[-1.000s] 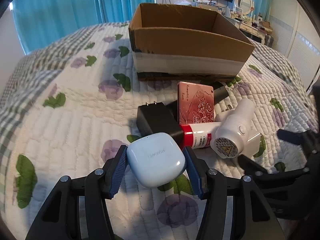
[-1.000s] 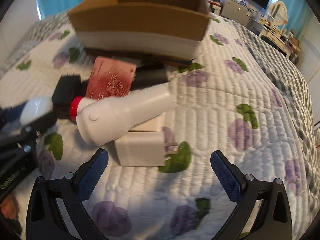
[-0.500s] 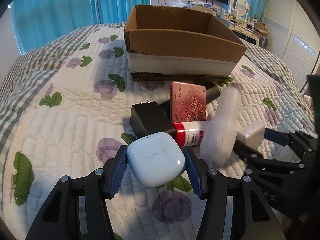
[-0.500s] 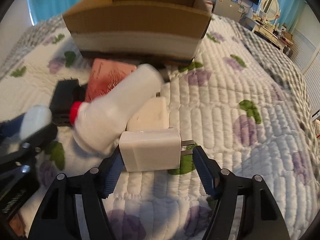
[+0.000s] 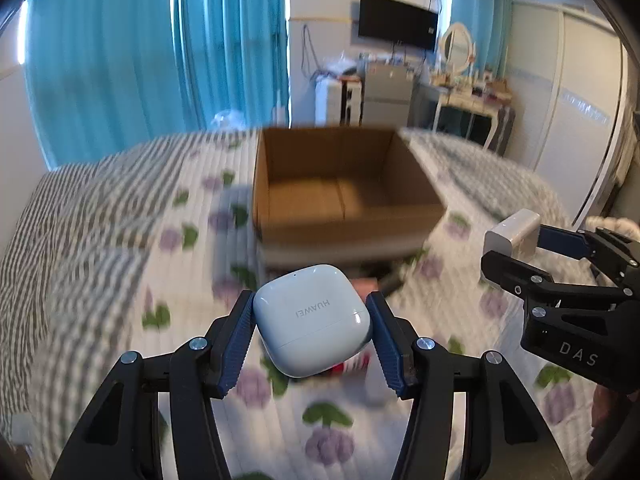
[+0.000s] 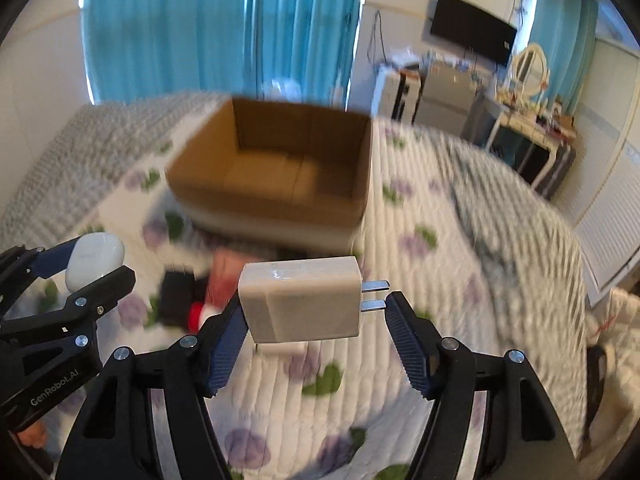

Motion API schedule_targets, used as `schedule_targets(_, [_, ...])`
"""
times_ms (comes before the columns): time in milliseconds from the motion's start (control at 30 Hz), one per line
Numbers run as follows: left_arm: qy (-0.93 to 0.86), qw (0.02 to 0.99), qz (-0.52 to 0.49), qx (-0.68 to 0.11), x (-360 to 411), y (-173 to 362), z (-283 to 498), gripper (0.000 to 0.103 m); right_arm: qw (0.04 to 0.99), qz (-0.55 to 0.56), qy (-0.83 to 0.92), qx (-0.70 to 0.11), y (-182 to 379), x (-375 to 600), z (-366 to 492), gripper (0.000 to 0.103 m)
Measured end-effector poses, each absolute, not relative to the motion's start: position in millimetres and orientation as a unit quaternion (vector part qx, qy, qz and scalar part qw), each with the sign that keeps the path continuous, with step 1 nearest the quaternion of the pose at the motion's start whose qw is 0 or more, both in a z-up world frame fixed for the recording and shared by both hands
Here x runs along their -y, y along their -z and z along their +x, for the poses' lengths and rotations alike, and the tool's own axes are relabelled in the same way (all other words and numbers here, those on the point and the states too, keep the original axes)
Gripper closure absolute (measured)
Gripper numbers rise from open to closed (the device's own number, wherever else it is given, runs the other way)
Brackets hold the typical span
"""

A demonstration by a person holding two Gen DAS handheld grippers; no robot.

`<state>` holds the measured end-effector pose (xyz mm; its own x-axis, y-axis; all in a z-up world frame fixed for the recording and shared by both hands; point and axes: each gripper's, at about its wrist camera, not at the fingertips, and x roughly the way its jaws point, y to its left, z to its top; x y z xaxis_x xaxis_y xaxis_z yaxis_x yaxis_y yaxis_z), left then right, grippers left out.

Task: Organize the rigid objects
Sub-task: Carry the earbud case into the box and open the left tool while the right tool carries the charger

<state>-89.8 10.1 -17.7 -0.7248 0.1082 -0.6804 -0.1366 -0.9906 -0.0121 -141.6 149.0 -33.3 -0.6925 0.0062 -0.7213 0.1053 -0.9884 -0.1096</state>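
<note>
The left gripper (image 5: 310, 320) was clamped on a white earbud case (image 5: 312, 318), held above the quilted bedspread (image 5: 100, 280). The right gripper (image 6: 314, 312) gripped a white wall charger (image 6: 302, 298) with its two prongs pointing right. Both items hung in the air in front of the open cardboard box (image 6: 276, 168), whose visible floor was bare. A red-capped item (image 6: 196, 312) and a black adapter (image 6: 174, 292) lay blurred on the bedspread below.

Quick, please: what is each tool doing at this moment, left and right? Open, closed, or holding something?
Left tool: closed on the white earbud case, lifted above the bed.
Right tool: closed on the white charger plug, also lifted.
</note>
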Motion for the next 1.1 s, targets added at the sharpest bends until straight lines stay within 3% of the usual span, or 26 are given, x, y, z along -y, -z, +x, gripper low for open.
schedule_targets(233, [-0.944,0.074,-0.321,-0.038,-15,-38,-153,0.046,0.041,0.333,0.938,-0.089,-35,-150,-178,0.035])
schedule_targets(400, [-0.944,0.076,-0.316,-0.06,-25,-43,-218,0.046,0.049,0.317,0.943,-0.091,-55,-154,-222,0.035])
schedule_targets(633, [-0.93,0.08,-0.351,-0.071,-39,10,-296,0.046,0.051,0.328,0.939,-0.087,-39,-160,-297,0.035])
schedule_targets(900, [-0.909,0.074,-0.401,-0.087,-51,81,-320,0.046,0.056,0.366,0.926,-0.067,15,-180,-349,0.035])
schedule_targets(1000, [-0.91,0.087,-0.396,-0.083,-51,81,-314,0.032,0.059,0.376,0.922,-0.064,30,-184,-359,0.035])
schedule_targets(1033, [-0.912,0.089,-0.39,-0.084,-49,76,-311,0.017,0.061,0.377,0.922,-0.063,33,-185,-361,0.035])
schedule_targets(1100, [-0.921,0.09,-0.367,-0.091,-49,65,-306,0.013,0.062,0.377,0.922,-0.061,37,-185,-364,0.035])
